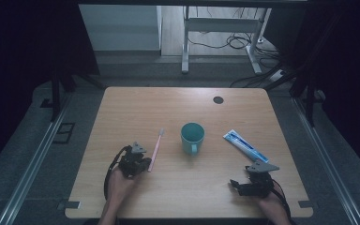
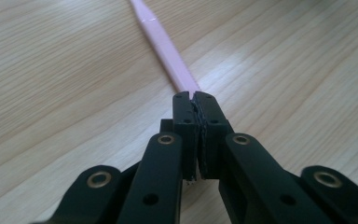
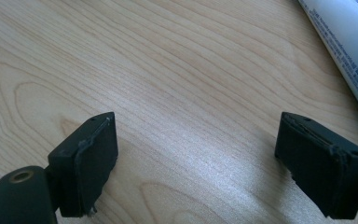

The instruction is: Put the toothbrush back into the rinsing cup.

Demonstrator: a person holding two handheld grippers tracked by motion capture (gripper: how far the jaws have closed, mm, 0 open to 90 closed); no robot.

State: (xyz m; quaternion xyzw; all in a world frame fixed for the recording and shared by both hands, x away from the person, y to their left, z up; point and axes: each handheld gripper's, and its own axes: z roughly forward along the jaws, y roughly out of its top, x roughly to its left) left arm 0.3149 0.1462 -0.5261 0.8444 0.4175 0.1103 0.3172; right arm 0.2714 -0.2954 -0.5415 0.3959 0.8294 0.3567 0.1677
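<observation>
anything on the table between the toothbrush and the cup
Nothing visible. The left tool is shut on the near end of the pink toothbrush, which lies flat on the table. Only bare wood separates it from the teal cup to its right. The toothpaste lies beyond the cup.

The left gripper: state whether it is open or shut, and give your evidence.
Shut. The left gripper has its jaws pressed together on the end of the pink toothbrush, which lies on the table.

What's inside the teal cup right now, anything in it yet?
From the high view, the teal cup looks empty: only its teal inner wall shows. The near part of its floor is hidden by the rim. The pink toothbrush lies on the table, its end in the left gripper.
</observation>
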